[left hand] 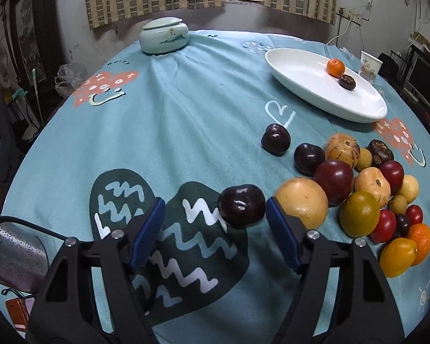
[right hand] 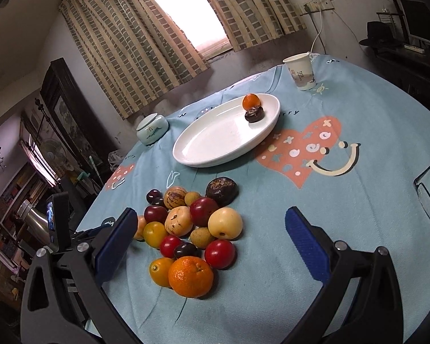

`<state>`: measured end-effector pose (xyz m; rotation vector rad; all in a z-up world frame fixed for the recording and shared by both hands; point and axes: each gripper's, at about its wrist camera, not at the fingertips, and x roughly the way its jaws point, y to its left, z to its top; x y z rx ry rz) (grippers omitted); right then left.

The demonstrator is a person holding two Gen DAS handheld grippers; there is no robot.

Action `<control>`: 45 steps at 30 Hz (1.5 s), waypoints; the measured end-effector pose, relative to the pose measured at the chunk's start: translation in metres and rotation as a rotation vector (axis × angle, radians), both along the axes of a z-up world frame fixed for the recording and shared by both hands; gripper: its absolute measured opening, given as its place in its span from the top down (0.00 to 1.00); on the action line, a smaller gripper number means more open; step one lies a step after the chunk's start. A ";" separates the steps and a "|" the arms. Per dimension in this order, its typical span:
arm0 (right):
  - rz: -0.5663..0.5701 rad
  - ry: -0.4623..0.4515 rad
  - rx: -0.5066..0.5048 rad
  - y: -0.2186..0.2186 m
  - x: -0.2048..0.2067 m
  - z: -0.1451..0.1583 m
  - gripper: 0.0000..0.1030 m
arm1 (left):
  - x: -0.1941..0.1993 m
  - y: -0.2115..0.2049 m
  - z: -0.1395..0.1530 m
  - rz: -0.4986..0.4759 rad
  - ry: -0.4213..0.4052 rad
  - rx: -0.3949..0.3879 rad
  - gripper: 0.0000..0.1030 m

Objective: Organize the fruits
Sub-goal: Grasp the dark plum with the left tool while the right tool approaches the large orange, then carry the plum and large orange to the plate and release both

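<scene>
A dark plum (left hand: 241,205), round and glossy, is seen on the desk (left hand: 186,120) between the blue ribbed pads of the left tool (left hand: 215,218), nearer the right pad; the jaws are unclenched, nothing gripped. The right tool (right hand: 212,229) is held wide open over the fruit pile (right hand: 186,229). A white oval plate (right hand: 215,143) lies beyond.

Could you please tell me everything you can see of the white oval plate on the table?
The white oval plate is a glossy, ceramic-looking dish with a shallow raised rim. It sits flat on the blue patterned tablecloth, beyond the fruit pile and apart from it. It is mostly bare; at its far end lie a small orange fruit and a dark wrinkled fruit, close together.
</scene>
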<state>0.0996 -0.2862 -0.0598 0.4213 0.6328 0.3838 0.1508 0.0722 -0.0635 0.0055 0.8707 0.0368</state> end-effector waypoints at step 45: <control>0.241 0.253 -0.080 0.053 0.004 -0.052 0.56 | -0.015 -0.011 0.011 -0.102 -0.056 -0.071 0.65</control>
